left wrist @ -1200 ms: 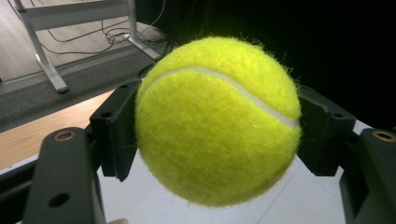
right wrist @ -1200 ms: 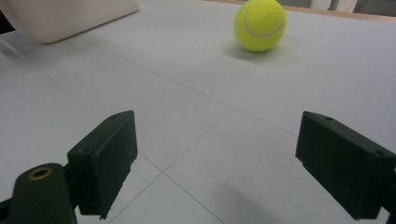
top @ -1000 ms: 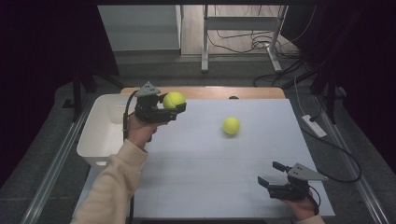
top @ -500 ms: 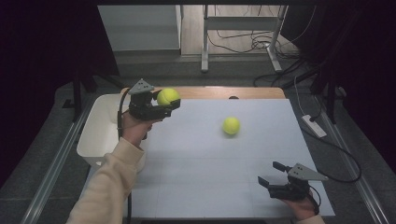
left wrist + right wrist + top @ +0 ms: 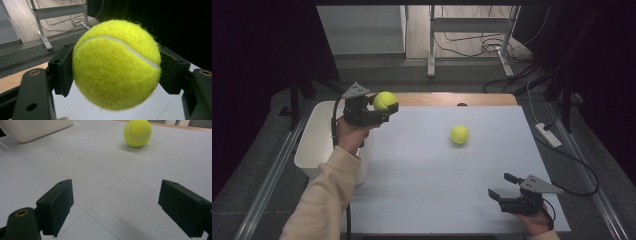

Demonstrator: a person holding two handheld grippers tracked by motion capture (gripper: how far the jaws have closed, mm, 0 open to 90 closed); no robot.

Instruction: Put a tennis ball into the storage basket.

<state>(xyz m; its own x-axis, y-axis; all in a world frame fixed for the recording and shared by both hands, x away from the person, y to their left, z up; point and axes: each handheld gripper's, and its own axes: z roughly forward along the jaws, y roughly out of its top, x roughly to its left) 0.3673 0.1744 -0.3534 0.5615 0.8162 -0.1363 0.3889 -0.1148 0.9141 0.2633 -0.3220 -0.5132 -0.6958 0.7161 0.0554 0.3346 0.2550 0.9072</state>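
My left gripper (image 5: 384, 106) is shut on a yellow tennis ball (image 5: 385, 100), held in the air above the table's far left corner, beside the white bin (image 5: 314, 145). In the left gripper view the ball (image 5: 116, 65) sits squeezed between both black jaws. A second tennis ball (image 5: 459, 135) lies on the white table top, right of centre. My right gripper (image 5: 503, 187) rests low near the table's front right, open, with nothing between its jaws; in its own view the second ball (image 5: 137, 133) lies well ahead of it.
The white bin stands off the table's left edge, its rim near my left forearm; its corner (image 5: 32, 130) shows in the right gripper view. A wooden strip (image 5: 452, 99) runs along the table's far edge. Cables and a power strip (image 5: 548, 135) lie on the floor to the right.
My left gripper has carried the tennis ball a little leftward and away, toward the bin side. The right gripper and the ball on the table have stayed put.
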